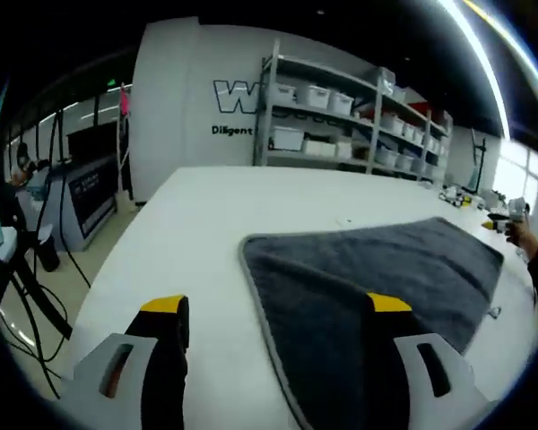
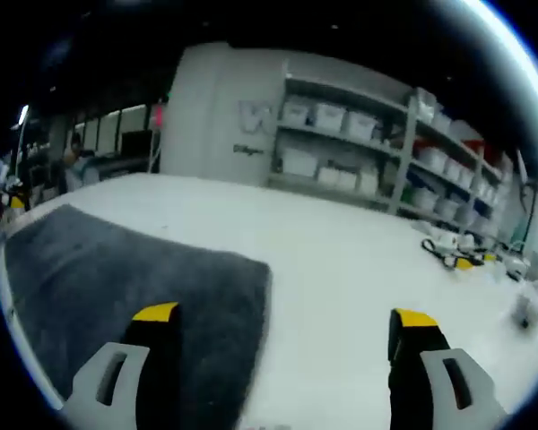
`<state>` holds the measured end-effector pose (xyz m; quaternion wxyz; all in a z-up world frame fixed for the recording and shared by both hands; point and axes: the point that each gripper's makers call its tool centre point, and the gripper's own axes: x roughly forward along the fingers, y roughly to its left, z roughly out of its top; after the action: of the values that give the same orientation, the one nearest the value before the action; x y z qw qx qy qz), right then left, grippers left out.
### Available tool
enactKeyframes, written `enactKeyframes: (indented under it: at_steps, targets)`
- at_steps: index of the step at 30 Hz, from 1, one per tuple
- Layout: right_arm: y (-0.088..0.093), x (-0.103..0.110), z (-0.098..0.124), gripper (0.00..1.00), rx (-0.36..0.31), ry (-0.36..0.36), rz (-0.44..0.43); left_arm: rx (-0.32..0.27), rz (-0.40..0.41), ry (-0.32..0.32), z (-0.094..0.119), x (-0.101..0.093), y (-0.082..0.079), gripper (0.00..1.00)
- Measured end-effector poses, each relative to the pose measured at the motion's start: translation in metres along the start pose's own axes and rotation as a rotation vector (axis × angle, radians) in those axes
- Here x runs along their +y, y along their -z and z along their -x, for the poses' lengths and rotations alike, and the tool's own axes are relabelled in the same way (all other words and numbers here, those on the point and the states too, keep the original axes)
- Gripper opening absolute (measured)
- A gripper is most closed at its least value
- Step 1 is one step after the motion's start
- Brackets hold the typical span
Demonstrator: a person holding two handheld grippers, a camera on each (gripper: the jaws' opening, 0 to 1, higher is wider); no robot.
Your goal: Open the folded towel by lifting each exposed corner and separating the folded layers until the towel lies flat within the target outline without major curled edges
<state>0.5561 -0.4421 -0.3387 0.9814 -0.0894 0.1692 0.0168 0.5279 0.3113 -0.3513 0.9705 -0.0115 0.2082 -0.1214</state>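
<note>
Across the lower right of the left gripper view, the grey towel (image 1: 377, 278) lies on the white table (image 1: 188, 242); my left gripper (image 1: 278, 309) is released, straddling its edge. In the right gripper view my right gripper (image 2: 287, 318) gapes wide, clutching nothing, towel (image 2: 125, 287) at lower left.

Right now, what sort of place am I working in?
Probably a lab or workshop with storage: metal shelving stacked with white storage bins, lettering on the wall, and a large white worktable carrying a grey towel.
</note>
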Motion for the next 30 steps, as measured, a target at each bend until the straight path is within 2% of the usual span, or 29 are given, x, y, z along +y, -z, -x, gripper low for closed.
enactKeyframes:
  at_steps: [2, 4, 5, 7, 10, 15, 18, 19, 21, 23, 27, 30]
  targets:
    - [-0.001, 0.003, 0.008, 0.98, -0.011, -0.001, 0.007, -0.022, -0.012, 0.003, 0.009, -0.005, 0.003, 0.88]
    - [-0.004, 0.008, 0.018, 0.99, -0.032, -0.002, 0.022, -0.076, -0.026, 0.014, 0.019, -0.013, -0.001, 0.98]
    - [-0.005, 0.01, 0.024, 1.0, -0.041, -0.001, 0.027, -0.092, -0.036, 0.018, 0.023, -0.015, -0.003, 0.99]
    - [-0.01, 0.014, 0.035, 1.0, -0.061, 0.005, 0.067, -0.094, -0.05, 0.01, 0.033, -0.017, -0.002, 1.0]
    - [-0.014, 0.024, 0.053, 1.0, -0.082, 0.01, 0.059, -0.132, -0.053, -0.029, 0.046, -0.019, -0.008, 1.0]
    - [-0.02, 0.04, 0.084, 1.0, -0.131, 0.005, 0.051, -0.157, -0.077, -0.033, 0.073, -0.038, -0.009, 1.0]
    - [-0.021, 0.058, 0.106, 1.0, -0.143, -0.053, 0.009, -0.148, -0.132, -0.033, 0.089, -0.059, -0.005, 1.0]
    - [-0.02, 0.061, 0.113, 1.0, -0.141, -0.058, 0.007, -0.151, -0.13, -0.034, 0.093, -0.065, -0.004, 1.0]
    - [-0.019, 0.069, 0.126, 1.0, -0.14, -0.066, 0.013, -0.215, -0.095, -0.019, 0.103, -0.08, -0.012, 1.0]
    - [-0.018, 0.075, 0.14, 1.0, -0.149, -0.072, 0.011, -0.214, -0.089, 0.036, 0.111, -0.098, -0.009, 1.0]
    - [-0.017, 0.096, 0.167, 1.0, -0.198, -0.114, 0.003, -0.222, -0.102, 0.025, 0.128, -0.116, -0.004, 1.0]
    - [-0.003, 0.119, 0.191, 1.0, -0.191, -0.137, 0.039, -0.222, -0.121, 0.033, 0.141, -0.133, 0.003, 1.0]
